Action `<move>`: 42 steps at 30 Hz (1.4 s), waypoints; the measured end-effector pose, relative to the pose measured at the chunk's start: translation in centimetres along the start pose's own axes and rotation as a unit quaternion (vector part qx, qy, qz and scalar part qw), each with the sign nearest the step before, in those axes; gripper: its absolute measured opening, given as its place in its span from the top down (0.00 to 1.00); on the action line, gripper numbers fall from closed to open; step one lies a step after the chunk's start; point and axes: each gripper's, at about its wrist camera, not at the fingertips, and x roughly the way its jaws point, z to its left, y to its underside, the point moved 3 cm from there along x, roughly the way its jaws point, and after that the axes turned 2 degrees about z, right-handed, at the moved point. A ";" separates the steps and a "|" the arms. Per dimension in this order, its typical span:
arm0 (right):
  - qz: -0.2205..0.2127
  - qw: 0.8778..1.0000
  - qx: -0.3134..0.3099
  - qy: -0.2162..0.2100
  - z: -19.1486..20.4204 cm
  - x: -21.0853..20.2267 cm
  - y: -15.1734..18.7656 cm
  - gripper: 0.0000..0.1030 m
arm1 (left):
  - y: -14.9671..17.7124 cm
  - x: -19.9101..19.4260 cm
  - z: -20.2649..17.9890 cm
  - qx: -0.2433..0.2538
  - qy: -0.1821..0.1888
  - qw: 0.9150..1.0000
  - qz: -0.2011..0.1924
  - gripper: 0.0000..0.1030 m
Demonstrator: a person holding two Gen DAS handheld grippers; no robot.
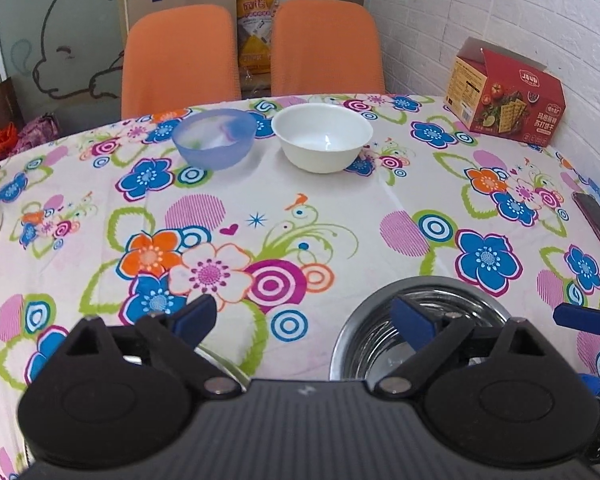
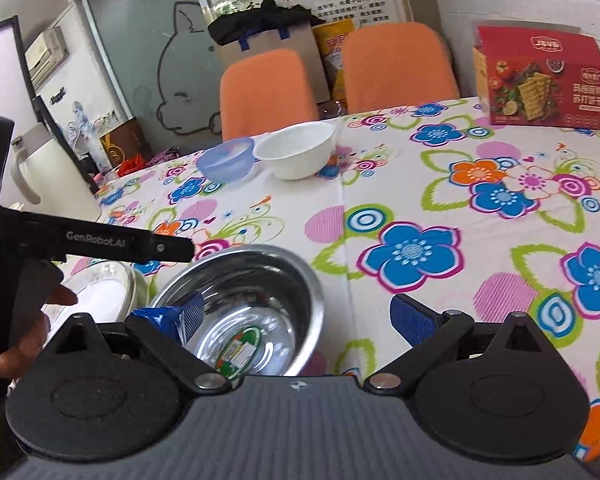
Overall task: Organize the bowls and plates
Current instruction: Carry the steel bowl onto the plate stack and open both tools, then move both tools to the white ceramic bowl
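Both grippers hang over the near edge of the bench [image 1: 340, 208], which is covered in a flowered cloth. Left gripper [image 1: 304, 316]: fingers [image 1: 194, 314] spread wide, holding nothing; its right pad sits over the steel bowl [image 1: 364, 320], contact unclear. Right gripper [image 2: 304, 320]: fingers [image 2: 414, 322] also wide, empty; its left pad is over the steel bowl [image 2: 260, 276], its right pad over bare cloth. The steel bowl stands upright at the near edge, with a sticker inside on the bottom. Just left of it a metal plate [image 2: 104, 288] lies flat, partly hidden by the left gripper's body [image 2: 100, 240] and the person's hand [image 2: 24, 340] holding it. At the far side a blue translucent bowl [image 1: 214, 138] and a white bowl [image 1: 322, 136] stand upright side by side, blue on the left; close together, touching or not cannot be told. Both are well apart from the steel bowl. A red cracker box [image 1: 508, 96] stands at the far right corner of the bench by the white brick wall. A dark phone [image 1: 598, 226] lies flat at the right edge. Two orange chairs [image 1: 180, 56] stand behind the bench.
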 end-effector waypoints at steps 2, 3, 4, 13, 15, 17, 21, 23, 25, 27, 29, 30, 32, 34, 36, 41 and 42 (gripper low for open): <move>0.001 1.000 0.000 0.001 -0.4 0.0 -0.5 0.15 | -0.3 0.0 0.0 -0.003 0.007 1.000 0.000 0.09; 0.001 1.000 -0.001 0.001 -0.6 0.1 -0.9 0.15 | -0.4 -0.1 0.0 -0.003 0.007 1.000 -0.002 0.09; 0.001 1.000 -0.002 0.004 -1.0 0.2 -1.3 0.15 | -0.6 -0.1 -0.1 -0.002 0.006 1.000 -0.005 0.09; 0.007 0.999 -0.036 0.031 -2.8 2.6 -5.8 0.15 | -3.3 1.8 -0.5 0.002 0.013 1.000 -0.005 0.09; 0.007 0.998 -0.045 0.033 -3.2 3.5 -7.1 0.15 | -4.2 2.6 -0.4 0.001 0.012 1.000 -0.002 0.09; 0.010 0.998 -0.052 0.036 -3.5 4.6 -8.3 0.15 | -5.0 3.5 -0.3 -0.001 0.009 1.000 0.003 0.09; 0.019 0.996 -0.073 0.037 -4.0 7.2 -10.7 0.15 | -6.6 5.7 0.0 -0.009 0.005 1.000 0.017 0.09; 0.023 0.996 -0.080 0.038 -4.2 8.6 -11.8 0.15 | -7.4 6.8 0.3 -0.022 0.003 0.999 0.026 0.09; 0.028 0.996 -0.081 0.031 -4.6 10.1 -13.2 0.15 | -8.4 8.0 0.8 -0.056 0.017 0.998 0.038 0.09; 0.032 0.996 -0.076 0.026 -4.9 11.6 -14.5 0.15 | -9.6 9.2 1.7 -0.112 0.036 0.992 0.048 0.09; 0.034 0.996 -0.073 0.027 -5.0 13.1 -15.7 0.15 | -10.7 10.4 2.6 -0.174 0.043 0.982 0.054 0.09; 0.035 0.996 -0.076 0.031 -5.0 13.9 -16.2 0.15 | -11.1 10.9 3.0 -0.199 0.047 0.977 0.057 0.09; 0.037 0.995 -0.088 0.036 -4.8 15.5 -17.1 0.15 | -11.8 12.1 3.6 -0.255 0.052 0.963 0.065 0.09; 0.043 0.994 -0.097 0.038 -4.6 17.1 -17.5 0.15 | -12.3 12.9 3.9 -0.287 0.052 0.954 0.067 0.09; 0.050 0.993 -0.102 0.033 -4.4 18.4 -17.7 0.15 | -12.6 13.6 4.0 -0.311 0.045 0.947 0.070 0.09; 0.065 0.989 -0.128 0.027 -3.5 21.4 -17.5 0.15 | -13.1 15.2 5.0 -0.353 0.030 0.932 0.077 0.09; 0.067 0.988 -0.134 0.024 -3.4 21.9 -17.5 0.15 | -13.1 15.6 5.1 -0.360 0.029 0.929 0.080 0.09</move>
